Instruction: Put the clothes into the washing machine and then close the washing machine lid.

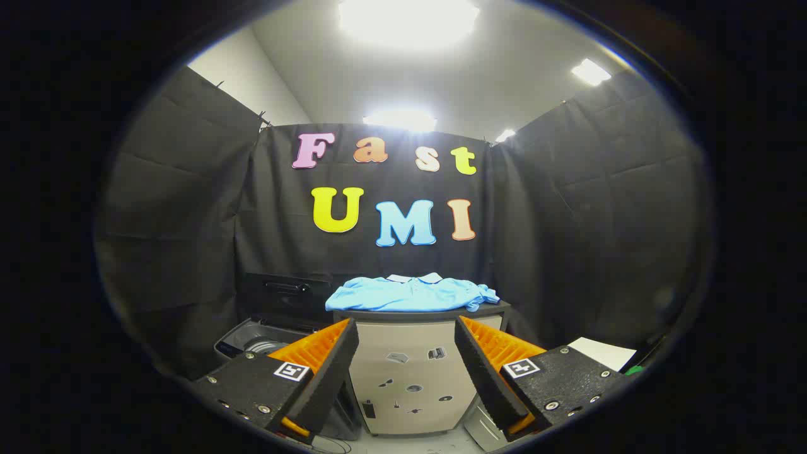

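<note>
Gripper (406, 331) is released, fingers spread wide w/ nothing between them, not touching anything. It sits near the floor level of the view, aimed straight at a pale cabinet (410, 372) just ahead; the cabinet front shows in the gap between the two fingers, w/ several small dark stickers or marks on it, too small to make out.

On top of the cabinet is a dark tabletop (488, 309), & on that lies a light blue shirt (410, 293), spread flat, collar toward the far side, one sleeve bunched at the right end near the tabletop edge. Shirt is beyond & above the fingertips, well apart from them.

Left of the cabinet, lower down & partly behind the left finger, is the washing machine (252, 340): top opening visible, w/ its dark lid (284, 296) raised upright behind it, against the far wall. Can't tell what's inside the drum.

Far right, near the right finger, a white sheet (602, 352) lies flat; a small green bit next to it is too small to identify. Black cloth walls all round, bright ceiling lights above.
</note>
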Demonstrator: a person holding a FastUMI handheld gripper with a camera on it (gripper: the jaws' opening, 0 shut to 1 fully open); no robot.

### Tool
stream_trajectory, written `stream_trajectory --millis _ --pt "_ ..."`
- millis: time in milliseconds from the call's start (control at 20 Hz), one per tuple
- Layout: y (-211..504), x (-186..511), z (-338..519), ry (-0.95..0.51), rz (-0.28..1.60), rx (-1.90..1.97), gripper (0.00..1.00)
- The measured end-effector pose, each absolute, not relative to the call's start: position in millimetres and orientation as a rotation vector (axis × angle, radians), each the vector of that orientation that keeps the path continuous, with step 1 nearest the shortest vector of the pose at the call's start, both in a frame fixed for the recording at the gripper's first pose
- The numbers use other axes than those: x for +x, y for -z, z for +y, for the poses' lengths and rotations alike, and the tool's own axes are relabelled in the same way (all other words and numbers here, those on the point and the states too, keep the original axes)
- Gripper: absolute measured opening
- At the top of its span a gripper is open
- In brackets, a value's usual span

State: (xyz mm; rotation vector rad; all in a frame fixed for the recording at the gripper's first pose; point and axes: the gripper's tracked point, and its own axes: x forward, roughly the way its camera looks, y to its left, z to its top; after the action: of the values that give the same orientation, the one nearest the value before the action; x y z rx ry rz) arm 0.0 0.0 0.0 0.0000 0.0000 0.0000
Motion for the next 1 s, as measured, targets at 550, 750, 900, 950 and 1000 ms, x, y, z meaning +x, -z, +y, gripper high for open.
stream_trajectory --millis 550,750,900,950,1000 --pt "-0.8 -1.2 -1.1 -0.01 0.009 0.012 0.96" --pt "-1.7 -1.9 1.1 -0.008 0.009 0.017 0.96" --pt "-2.0 -1.9 2.8 -0.006 0.01 0.02 0.96" --pt "-3.5 -1.8 3.5 -0.005 0.009 0.019 0.96" --pt "-5.5 -0.6 3.1 -0.002 0.005 0.017 0.96"
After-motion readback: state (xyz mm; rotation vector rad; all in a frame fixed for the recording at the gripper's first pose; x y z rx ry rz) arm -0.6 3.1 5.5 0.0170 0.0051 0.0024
